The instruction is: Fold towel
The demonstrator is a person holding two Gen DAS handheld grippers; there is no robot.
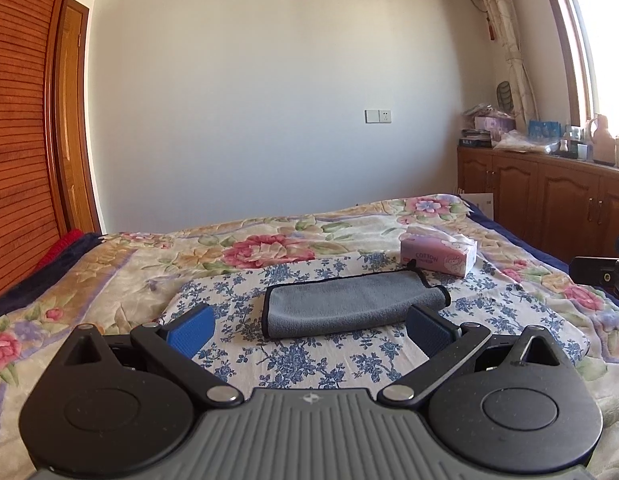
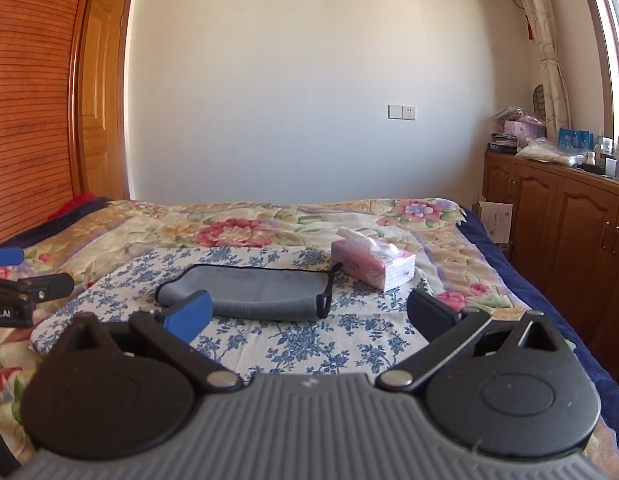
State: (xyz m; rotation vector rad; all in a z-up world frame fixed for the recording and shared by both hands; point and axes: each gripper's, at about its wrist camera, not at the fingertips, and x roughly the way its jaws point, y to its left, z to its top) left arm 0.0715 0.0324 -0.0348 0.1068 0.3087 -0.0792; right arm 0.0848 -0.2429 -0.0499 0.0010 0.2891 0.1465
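A grey towel with black edging lies folded into a long strip on a blue-flowered white cloth on the bed. It also shows in the right wrist view, with a black hanging loop at its right end. My left gripper is open and empty, just short of the towel's near edge. My right gripper is open and empty, also just in front of the towel. The left gripper's tip shows at the left edge of the right wrist view.
A pink tissue box stands on the bed behind the towel's right end, also in the right wrist view. A wooden cabinet with clutter on top lines the right side. A wooden wardrobe is at left.
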